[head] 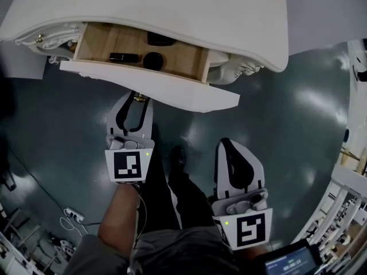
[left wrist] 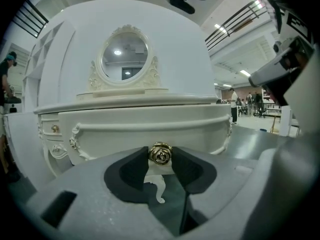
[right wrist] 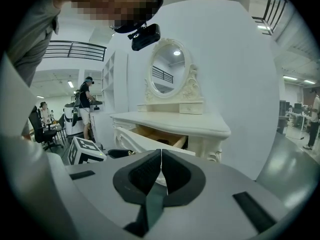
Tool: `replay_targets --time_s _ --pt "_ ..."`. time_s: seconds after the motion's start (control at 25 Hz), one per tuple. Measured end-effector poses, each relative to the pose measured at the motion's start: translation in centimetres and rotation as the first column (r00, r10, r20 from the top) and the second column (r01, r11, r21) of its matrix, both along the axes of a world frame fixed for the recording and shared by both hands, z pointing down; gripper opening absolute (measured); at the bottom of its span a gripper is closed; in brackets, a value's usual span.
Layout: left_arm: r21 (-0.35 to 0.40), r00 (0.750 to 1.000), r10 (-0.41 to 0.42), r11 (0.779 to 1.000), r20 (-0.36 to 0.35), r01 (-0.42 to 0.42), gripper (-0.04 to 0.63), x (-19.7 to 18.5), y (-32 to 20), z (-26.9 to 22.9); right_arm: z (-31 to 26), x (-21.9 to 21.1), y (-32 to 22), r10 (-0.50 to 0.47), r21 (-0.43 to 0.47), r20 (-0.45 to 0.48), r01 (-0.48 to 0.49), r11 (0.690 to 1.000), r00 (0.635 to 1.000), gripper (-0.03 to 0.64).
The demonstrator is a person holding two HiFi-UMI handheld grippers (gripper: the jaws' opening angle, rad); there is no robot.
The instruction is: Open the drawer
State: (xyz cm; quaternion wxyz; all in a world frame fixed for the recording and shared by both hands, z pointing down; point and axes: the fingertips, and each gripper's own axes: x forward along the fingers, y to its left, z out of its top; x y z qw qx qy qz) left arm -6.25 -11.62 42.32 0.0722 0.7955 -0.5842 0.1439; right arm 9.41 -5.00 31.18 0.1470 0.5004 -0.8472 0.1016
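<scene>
While left gripper [head: 136,101] jaws pinch gold rose-shaped knob [left wrist: 161,154], right gripper [right wrist: 161,156] jaws pressed together.

The drawer [head: 163,89] stands pulled well out from under the white table [head: 172,10] top, level and open. Its front is white with a carved edge, and its inside is bare light wood holding 3 small dark items [head: 124,57]. A gold rose-shaped knob [left wrist: 160,154] sits at the middle of the front, clamped between the pads of the left gripper [left wrist: 160,157].
</scene>
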Motion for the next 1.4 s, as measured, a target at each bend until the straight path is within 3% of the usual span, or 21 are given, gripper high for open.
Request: replay_targets --time_s 0.44,1.0,1.4 --pt "0.029 1.0 0.016 0.999 0.021 -0.017 0.15 0.0 -0.2 -0.3 -0.3 -1.4 1.4 0.031 -0.002 0.005 -0.031 1.0 1.0 0.014" --pt "0.006 1.0 0.005 1.0 -0.011 -0.005 0.15 0.0 -0.1 -0.2 -1.1 -1.6 2.0 0.074 -0.003 -0.016 -0.074 0.997 0.997 0.014" --pt "0.016 1.0 0.005 1.0 -0.016 -0.004 0.15 -0.4 3.3 0.0 -0.9 -1.5 5.6 0.086 0.006 -0.018 -0.086 0.996 0.996 0.014"
